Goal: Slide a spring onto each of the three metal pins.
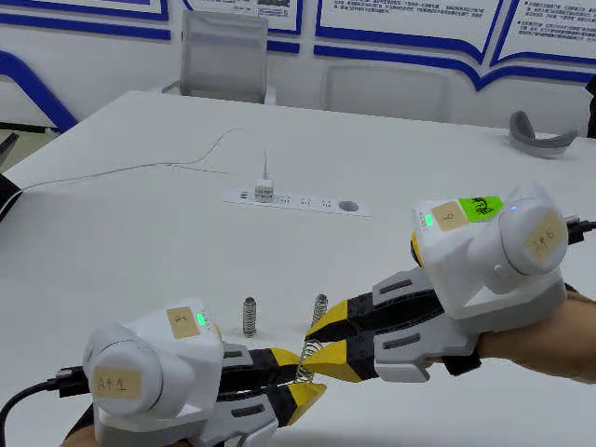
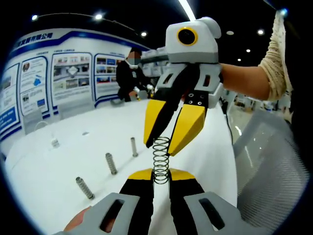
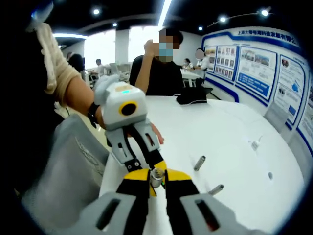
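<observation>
Status at this stage: two of three pins judged complete, one outstanding. Near lower centre of head view, on white table (image 1: 130, 242), shows first loaded pin (image 1: 250, 317) and second loaded pin (image 1: 319, 308), each upright with a coil around its shaft. Left of centre in left gripper view, shows those two again plus third pin (image 2: 133, 147), upright, smooth and apparently bare, farthest in the row. Carries last spring (image 2: 160, 159) in the air at centre of that view, clear of the table, near the row but on no pin. Left gripper (image 2: 160, 175): jaws drawn nearly together at bottom centre, pinching lower end of spring. Right gripper (image 3: 155, 179): jaws likewise narrowed to coil width, gripping the opposite end, seen end-on at bottom centre of right gripper view; enters left gripper view from the top as a yellow V over the coil. Reads as a hand-over or re-grip of the spring between the two claws. Remaining work, by judgement: release one end, align open coil end over third pin, slide down to the table.
</observation>
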Motion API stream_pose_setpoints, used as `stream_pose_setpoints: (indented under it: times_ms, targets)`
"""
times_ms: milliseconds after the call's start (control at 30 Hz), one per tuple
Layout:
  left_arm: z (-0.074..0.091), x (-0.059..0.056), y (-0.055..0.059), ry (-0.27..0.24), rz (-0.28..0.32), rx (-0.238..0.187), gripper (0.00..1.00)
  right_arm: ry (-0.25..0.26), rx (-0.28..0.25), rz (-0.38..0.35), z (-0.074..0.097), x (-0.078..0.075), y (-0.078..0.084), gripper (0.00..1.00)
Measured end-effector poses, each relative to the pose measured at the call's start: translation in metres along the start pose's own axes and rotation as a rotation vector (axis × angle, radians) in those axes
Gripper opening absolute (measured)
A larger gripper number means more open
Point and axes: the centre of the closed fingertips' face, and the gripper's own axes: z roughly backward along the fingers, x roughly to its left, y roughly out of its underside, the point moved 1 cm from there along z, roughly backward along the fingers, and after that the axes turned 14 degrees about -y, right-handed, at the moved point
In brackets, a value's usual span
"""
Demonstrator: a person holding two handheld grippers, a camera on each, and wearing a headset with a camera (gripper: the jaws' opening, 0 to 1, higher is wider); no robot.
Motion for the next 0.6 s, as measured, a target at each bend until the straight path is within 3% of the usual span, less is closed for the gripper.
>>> stream_pose_setpoints:
  times_ms: [133,600]
  targets:
    - [-0.0006,-0.0003,-0.0026,0.002,0.012,-0.008,0.11,0.003,-0.043,-0.024,-0.0007,-0.0013,-0.002,0.12]
    - [-0.0002,0.0009,-0.0054,0.0,0.004,-0.015,0.11,0.015,-0.119,-0.085,-0.0024,-0.0022,-0.0052,0.12]
